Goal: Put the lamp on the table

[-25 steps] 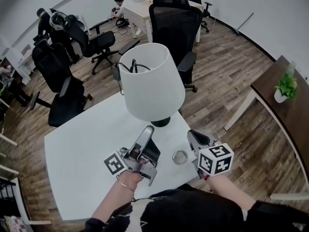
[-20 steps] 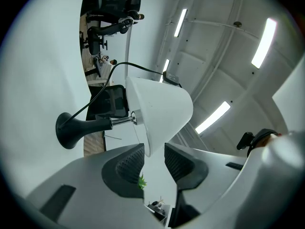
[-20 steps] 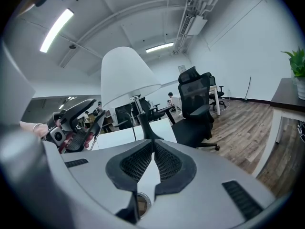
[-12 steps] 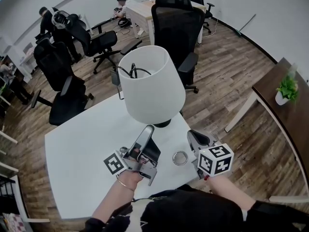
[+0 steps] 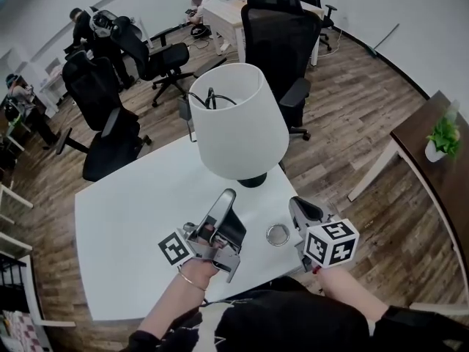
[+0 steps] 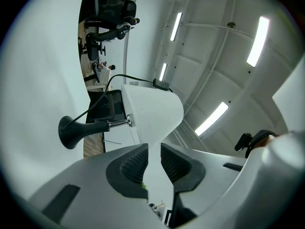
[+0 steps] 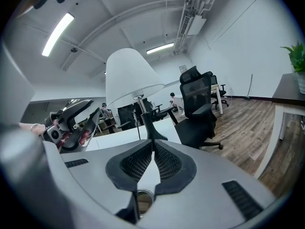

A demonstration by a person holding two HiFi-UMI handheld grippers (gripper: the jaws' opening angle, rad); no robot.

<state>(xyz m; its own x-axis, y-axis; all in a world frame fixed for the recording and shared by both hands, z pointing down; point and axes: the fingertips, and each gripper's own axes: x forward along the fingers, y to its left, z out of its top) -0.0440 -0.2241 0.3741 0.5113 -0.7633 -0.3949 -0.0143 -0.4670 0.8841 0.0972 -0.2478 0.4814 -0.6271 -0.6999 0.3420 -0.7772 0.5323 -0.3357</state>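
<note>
The table lamp with a white tapered fabric shade (image 5: pixel 238 119) and a round black base (image 5: pixel 251 180) stands upright on the white rectangular table (image 5: pixel 124 226), toward its far edge, with a black cord looping inside the open top of the shade. Neither tool touches it. The left gripper (image 5: pixel 227 197), held in the left hand (image 5: pixel 194 268), lies just in front of the base and slants up toward the lower rim of the shade. In the left gripper view its jaws (image 6: pixel 153 161) have just been closing but the ribbed pads are apart with a narrow gap, and no thing sits between them; the shade (image 6: pixel 152 113) and the base (image 6: pixel 71 130) lie beyond the tips. The right gripper (image 5: pixel 299 205) rests at the near right part of the table, well to the right of the base. In the right gripper view its jaws (image 7: pixel 153 159) are closed pad against pad with nothing caught in them, and the lamp (image 7: pixel 128 78) stands farther off, straight ahead. A small round metal-rimmed object (image 5: pixel 277 234) lies on the table between the two grippers, nearer the right one. Behind the lamp stands a tall black mesh office chair (image 5: pixel 275 35) on the brown wood-plank floor (image 5: pixel 344 108). At the right edge a green potted plant (image 5: pixel 443 134) sits on a dark brown wooden table (image 5: pixel 432 174)
</note>
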